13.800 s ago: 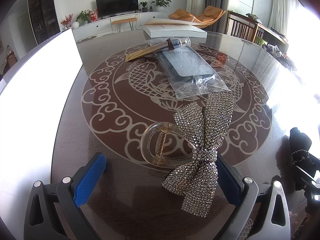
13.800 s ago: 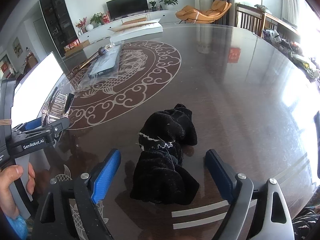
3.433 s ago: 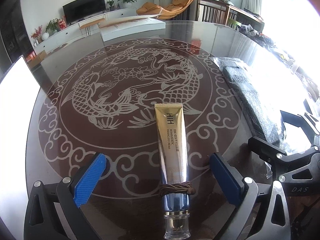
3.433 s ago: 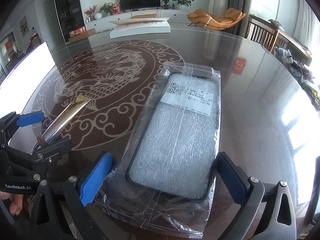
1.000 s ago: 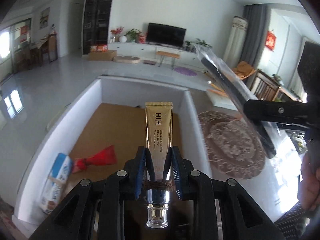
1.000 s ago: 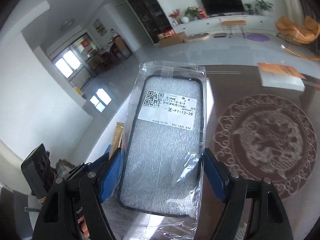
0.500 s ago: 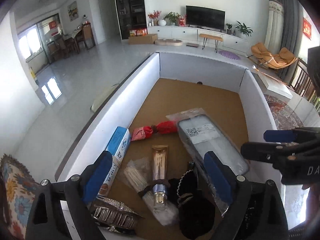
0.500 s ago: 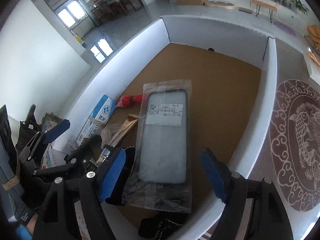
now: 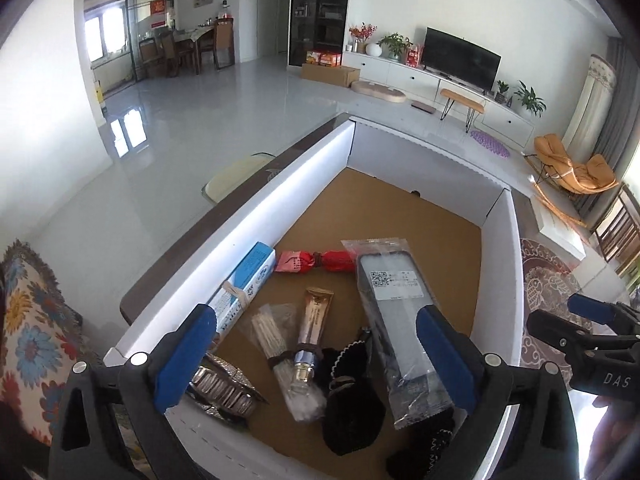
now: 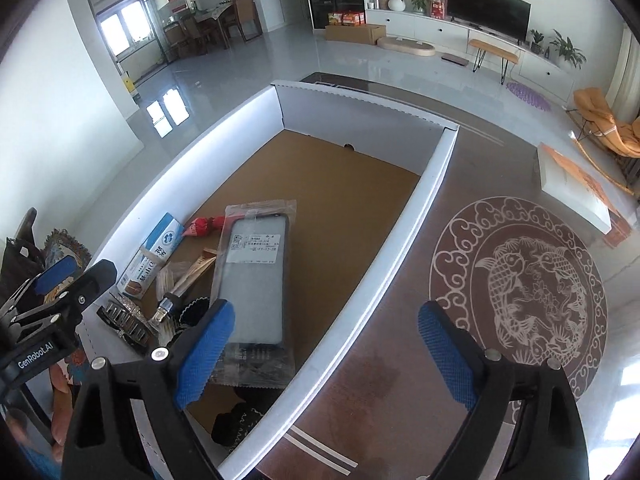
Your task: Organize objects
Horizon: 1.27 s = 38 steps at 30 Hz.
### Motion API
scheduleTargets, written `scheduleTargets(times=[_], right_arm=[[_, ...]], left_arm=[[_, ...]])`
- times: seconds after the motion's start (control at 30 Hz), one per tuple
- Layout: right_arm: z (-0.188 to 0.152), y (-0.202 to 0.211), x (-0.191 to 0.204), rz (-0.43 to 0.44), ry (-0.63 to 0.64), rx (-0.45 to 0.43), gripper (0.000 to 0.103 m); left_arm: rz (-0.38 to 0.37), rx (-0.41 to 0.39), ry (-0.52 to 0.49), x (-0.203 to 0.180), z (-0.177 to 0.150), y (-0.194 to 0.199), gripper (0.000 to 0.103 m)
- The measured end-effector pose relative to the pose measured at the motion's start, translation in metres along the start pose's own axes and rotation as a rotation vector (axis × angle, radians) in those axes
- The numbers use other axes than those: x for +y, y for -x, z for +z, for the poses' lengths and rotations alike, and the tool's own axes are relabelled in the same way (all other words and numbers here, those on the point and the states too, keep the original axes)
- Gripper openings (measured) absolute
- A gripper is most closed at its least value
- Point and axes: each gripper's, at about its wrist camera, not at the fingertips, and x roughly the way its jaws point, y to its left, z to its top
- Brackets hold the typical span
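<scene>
A white box (image 9: 280, 184) with a brown floor holds the sorted things. A gold tube (image 9: 318, 314) lies loose in it, below my left gripper (image 9: 316, 356), whose jaws are opening with nothing between the pads. The bagged phone case (image 10: 256, 276) lies flat beside the tube, clear of my right gripper (image 10: 326, 356). That gripper hangs over the box's right wall (image 10: 436, 168), its jaws opening and empty. A blue-white carton (image 9: 244, 284), a red packet (image 9: 316, 261), a bag of sticks (image 9: 272, 332), a rhinestone bow (image 9: 224, 388) and black hair ties (image 9: 352, 408) lie in the near end.
The box stands at the left edge of a dark glass table with a koi pattern (image 10: 520, 280). A flat white box (image 10: 576, 188) rests at the table's far side. A floral cushion (image 9: 28, 320) lies left of the box. The box's far half shows bare floor.
A second ago each gripper held its item above the box; now the tube and phone case lie inside, released. Both jaws have spread wider, and the right gripper has shifted right over the wall.
</scene>
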Motion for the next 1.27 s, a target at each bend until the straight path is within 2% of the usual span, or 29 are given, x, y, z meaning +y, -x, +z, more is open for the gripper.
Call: scheduleTargets(times=[0.13, 0.37, 0.6, 0.97, 1.07, 1.17, 1.27], right_arm=[[-0.004, 0.002, 0.012, -0.013, 0.035, 0.018, 0.093], [-0.007, -0.002, 0.030, -0.037, 0.074, 0.045, 0.093], [-0.006, 0.002, 0.039, -0.062, 0.096, 0.043, 0.096], [-0.005, 0.001, 0.038, -0.068, 0.096, 0.045, 0.097], [-0.004, 0.001, 0.038, -0.068, 0.096, 0.042, 0.097], [-0.004, 0.000, 0.036, -0.067, 0.088, 0.043, 0.097], [-0.004, 0.000, 0.035, -0.065, 0.084, 0.041, 0.097]], left_arm=[[0.040, -0.007, 0.000, 0.001, -0.002, 0.006, 0.102], [0.094, -0.013, -0.064, -0.004, -0.003, 0.013, 0.102], [0.073, -0.009, -0.075, -0.005, -0.004, 0.020, 0.102], [0.085, 0.004, -0.077, -0.005, -0.005, 0.017, 0.102], [0.058, 0.012, -0.077, -0.005, -0.004, 0.018, 0.102], [0.038, 0.000, -0.061, -0.002, -0.004, 0.020, 0.102], [0.057, -0.022, -0.042, -0.001, -0.004, 0.024, 0.102]])
